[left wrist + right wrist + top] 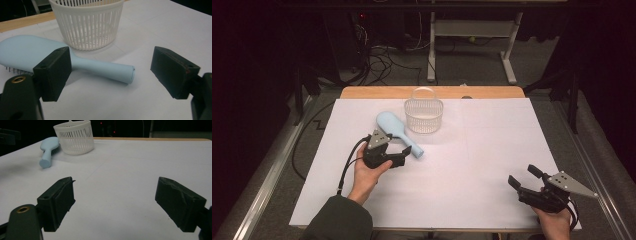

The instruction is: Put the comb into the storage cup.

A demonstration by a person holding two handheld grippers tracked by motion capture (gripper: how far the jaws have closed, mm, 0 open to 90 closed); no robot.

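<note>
A pale blue hairbrush (394, 131) lies bristles down on the white table cover, its handle pointing toward the near right. Just behind it stands a white slotted basket (424, 115). My left gripper (404, 151) is open, right beside the brush handle. In the left gripper view the hairbrush (100, 67) lies just beyond the wide jaws, its handle end between them, and the basket (87, 22) is behind it. My right gripper (523, 177) is open near the table's front right corner, holding nothing. In the right gripper view the hairbrush (48, 151) and basket (74, 138) are far off at upper left.
The white cover (492, 145) spans most of the wooden table (377, 92). Behind the table are cables (382, 60) on the floor and a white desk frame (472, 40). Metal rails (272, 170) run along both sides.
</note>
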